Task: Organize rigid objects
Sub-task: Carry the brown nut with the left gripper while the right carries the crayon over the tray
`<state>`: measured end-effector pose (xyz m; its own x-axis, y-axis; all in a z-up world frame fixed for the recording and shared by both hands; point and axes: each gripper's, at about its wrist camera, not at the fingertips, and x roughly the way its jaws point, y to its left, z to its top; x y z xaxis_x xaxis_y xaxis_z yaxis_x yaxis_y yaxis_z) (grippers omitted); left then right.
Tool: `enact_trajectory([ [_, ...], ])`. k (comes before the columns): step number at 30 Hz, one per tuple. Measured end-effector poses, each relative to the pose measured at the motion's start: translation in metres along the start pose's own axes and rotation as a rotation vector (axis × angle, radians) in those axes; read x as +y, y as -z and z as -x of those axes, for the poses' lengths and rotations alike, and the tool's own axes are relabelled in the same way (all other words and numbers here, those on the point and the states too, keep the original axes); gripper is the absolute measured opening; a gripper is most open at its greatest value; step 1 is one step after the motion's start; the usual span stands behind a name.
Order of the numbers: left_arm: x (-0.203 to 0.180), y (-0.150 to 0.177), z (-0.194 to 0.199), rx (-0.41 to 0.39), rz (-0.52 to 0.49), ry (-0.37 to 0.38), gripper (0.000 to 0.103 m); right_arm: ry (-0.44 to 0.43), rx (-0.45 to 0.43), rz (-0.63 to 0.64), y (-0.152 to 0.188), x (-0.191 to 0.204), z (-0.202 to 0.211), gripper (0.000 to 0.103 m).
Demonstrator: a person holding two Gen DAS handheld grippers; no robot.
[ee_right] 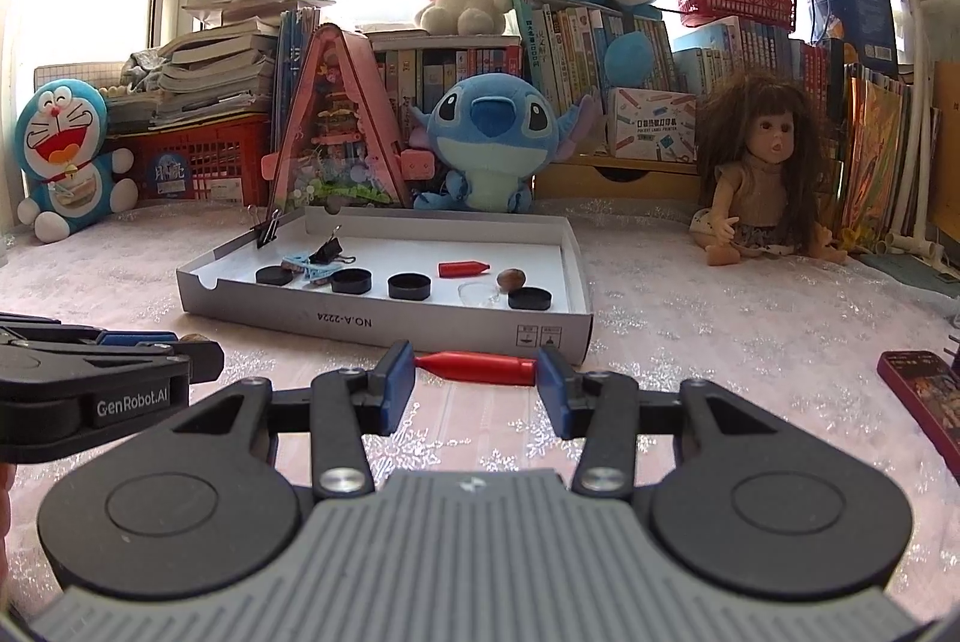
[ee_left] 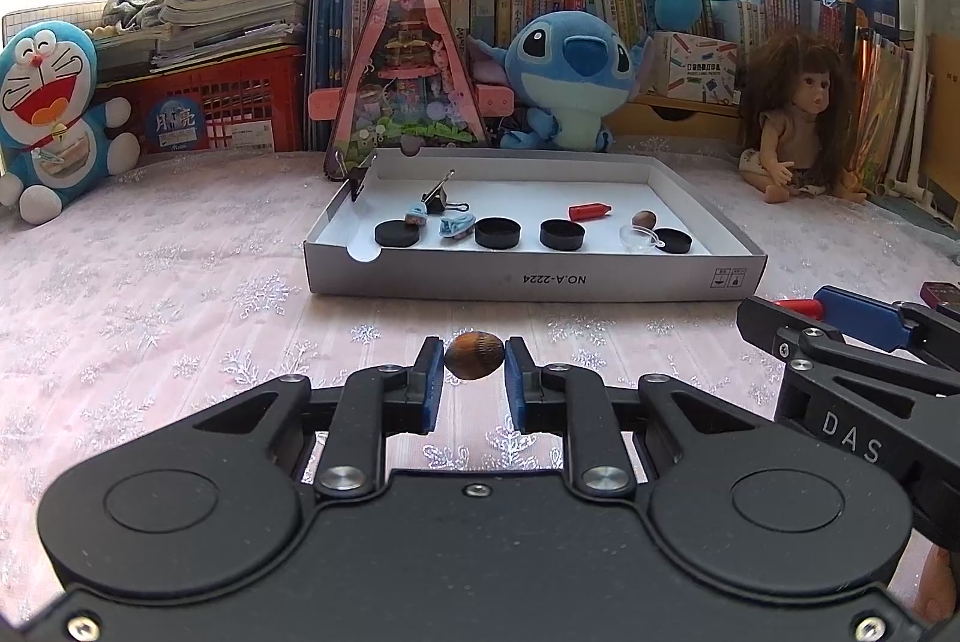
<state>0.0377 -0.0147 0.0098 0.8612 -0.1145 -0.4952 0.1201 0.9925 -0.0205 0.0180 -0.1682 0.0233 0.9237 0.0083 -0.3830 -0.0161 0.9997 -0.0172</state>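
A brown walnut (ee_left: 474,355) sits between the blue pads of my left gripper (ee_left: 474,360), which is shut on it just above the tablecloth. A red crayon-like stick (ee_right: 477,367) lies lengthwise between the blue pads of my right gripper (ee_right: 477,372), which touch its two ends in front of the box. The shallow white cardboard box (ee_left: 534,277) holds several black caps (ee_left: 497,232), a second red stick (ee_left: 589,210), a second walnut (ee_left: 644,219), binder clips (ee_left: 441,198) and small blue items. The box also shows in the right wrist view (ee_right: 390,324).
Plush toys, a doll (ee_right: 759,180), books and red baskets line the back. A dark red phone-like object (ee_right: 924,396) lies at the right. My right gripper (ee_left: 852,336) shows at the right of the left wrist view; my left gripper (ee_right: 120,372) shows at the left of the right wrist view.
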Motion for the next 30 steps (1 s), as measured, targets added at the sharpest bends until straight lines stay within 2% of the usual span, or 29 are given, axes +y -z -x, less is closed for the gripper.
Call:
enact_trajectory([
  [30, -0.006, -0.058, -0.031, -0.017, -0.034, 0.022, 0.020, 0.010, 0.009, -0.050, -0.040, -0.021, -0.036, 0.050],
])
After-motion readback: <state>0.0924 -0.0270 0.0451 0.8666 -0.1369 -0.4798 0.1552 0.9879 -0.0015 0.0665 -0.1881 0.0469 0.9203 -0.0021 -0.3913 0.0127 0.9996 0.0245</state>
